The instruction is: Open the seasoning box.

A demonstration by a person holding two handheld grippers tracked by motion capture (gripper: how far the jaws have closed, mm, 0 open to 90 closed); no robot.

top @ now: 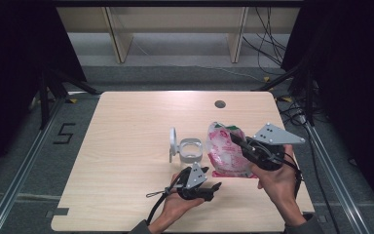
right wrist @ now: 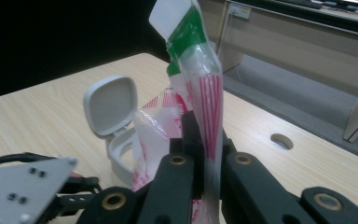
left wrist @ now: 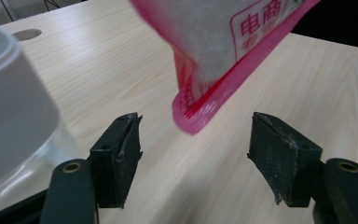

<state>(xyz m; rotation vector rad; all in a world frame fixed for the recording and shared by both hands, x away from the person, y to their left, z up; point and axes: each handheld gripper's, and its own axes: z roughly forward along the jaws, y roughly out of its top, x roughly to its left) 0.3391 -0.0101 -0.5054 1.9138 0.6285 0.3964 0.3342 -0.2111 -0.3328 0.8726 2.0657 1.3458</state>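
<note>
The person's right hand [top: 277, 178] comes in from the near edge of the table [top: 126, 146], angled forward and inward, and carries the right gripper [top: 238, 141] pointing toward the middle of the tabletop. Its jaws are pressed together on the upper part of a pink and white plastic bag [top: 226, 151], and in the right gripper view the film of the bag [right wrist: 205, 102] is pinched flat between the two black jaws, with its green and white top standing above them. The bag hangs from that grip; in the left gripper view its bottom corner [left wrist: 193, 116] looks just clear of the wood.

The left hand [top: 175, 204] lies lower and nearer the front edge, holding the left gripper [top: 209, 187] roughly level and aimed to the right, toward the foot of the bag. Its jaws stand wide apart with nothing between the pads; the bag's bottom corner sits a little ahead of the gap, not touching either pad.

Just left of the bag stands a small white container [top: 190, 150] with its hinged lid [top: 173, 139] flipped up, close beside the left gripper.

A round hole [top: 219, 104] marks the far side of the table. The whole left half of the tabletop is bare wood, and the bag hangs well in from the right edge.
</note>
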